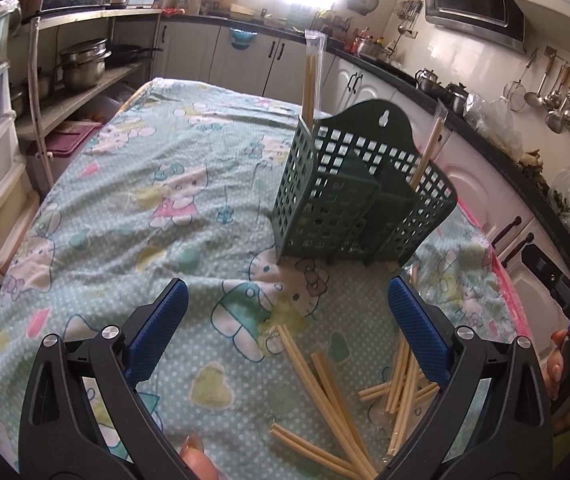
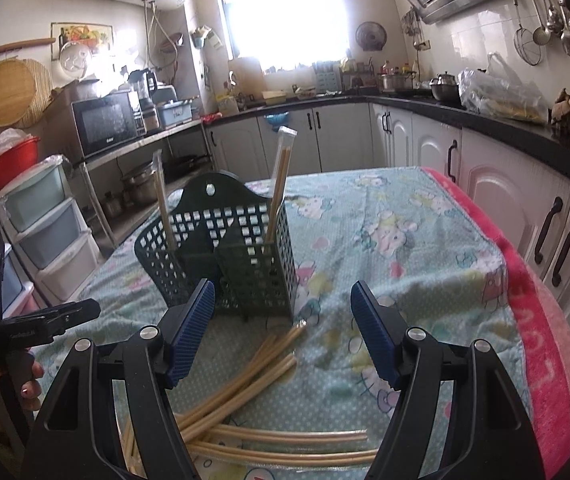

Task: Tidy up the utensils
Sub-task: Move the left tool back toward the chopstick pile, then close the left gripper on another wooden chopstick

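A dark green perforated utensil holder (image 1: 359, 196) stands on the cloth-covered table; it also shows in the right wrist view (image 2: 229, 256). Two wrapped chopstick pairs stand in it, one on each side (image 1: 312, 76) (image 1: 429, 148), also seen in the right wrist view (image 2: 281, 184) (image 2: 163, 204). Several loose wrapped chopstick pairs (image 1: 341, 404) lie on the cloth in front of the holder, under both grippers (image 2: 253, 392). My left gripper (image 1: 289, 328) is open and empty above them. My right gripper (image 2: 283, 332) is open and empty, facing the holder.
The table has a cartoon-print cloth (image 1: 145, 184) with a pink towel edge (image 2: 541, 312) on its right. Kitchen cabinets (image 2: 485, 184) run along the right and back. Plastic drawers (image 2: 53, 232) and a shelf with pots (image 1: 85, 64) stand left.
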`<control>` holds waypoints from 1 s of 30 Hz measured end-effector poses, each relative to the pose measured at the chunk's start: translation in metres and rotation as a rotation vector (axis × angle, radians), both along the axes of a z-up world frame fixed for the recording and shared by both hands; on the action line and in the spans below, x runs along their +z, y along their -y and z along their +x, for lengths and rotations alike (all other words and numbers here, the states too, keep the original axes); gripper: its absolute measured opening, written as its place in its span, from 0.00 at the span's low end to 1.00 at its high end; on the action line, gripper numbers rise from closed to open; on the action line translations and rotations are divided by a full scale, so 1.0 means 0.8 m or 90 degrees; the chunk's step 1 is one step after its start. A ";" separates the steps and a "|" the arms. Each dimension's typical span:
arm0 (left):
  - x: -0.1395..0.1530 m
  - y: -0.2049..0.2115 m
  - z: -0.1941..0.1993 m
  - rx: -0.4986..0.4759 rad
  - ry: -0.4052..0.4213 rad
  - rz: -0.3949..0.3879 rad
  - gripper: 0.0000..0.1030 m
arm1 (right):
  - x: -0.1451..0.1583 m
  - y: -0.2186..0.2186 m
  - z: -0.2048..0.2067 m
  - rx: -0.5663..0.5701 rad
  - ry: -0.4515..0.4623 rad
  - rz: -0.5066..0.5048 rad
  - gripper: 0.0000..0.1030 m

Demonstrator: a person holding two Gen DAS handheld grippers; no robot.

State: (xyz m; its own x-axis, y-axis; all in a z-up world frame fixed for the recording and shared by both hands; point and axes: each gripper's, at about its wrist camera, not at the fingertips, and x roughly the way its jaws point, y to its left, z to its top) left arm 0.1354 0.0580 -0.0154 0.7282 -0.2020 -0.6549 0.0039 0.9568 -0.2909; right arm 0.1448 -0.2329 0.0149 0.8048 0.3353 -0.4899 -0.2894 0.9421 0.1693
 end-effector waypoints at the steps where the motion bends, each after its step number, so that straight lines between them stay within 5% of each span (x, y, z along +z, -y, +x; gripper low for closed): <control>1: -0.003 0.001 0.000 -0.002 -0.004 -0.001 0.90 | -0.002 -0.001 0.000 0.002 -0.003 -0.001 0.66; 20: -0.050 0.005 0.009 -0.012 -0.066 -0.016 0.89 | -0.050 -0.018 0.015 0.025 -0.090 -0.024 0.66; 30: -0.069 0.005 0.019 -0.044 -0.106 -0.057 0.41 | -0.074 -0.022 0.033 0.024 -0.147 -0.040 0.46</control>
State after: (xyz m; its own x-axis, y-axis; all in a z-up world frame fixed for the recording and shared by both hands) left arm 0.1504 0.0537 -0.0707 0.5932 -0.3108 -0.7426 0.0131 0.9260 -0.3772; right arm 0.1714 -0.2156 -0.0444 0.6561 0.3253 -0.6809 -0.2844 0.9424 0.1761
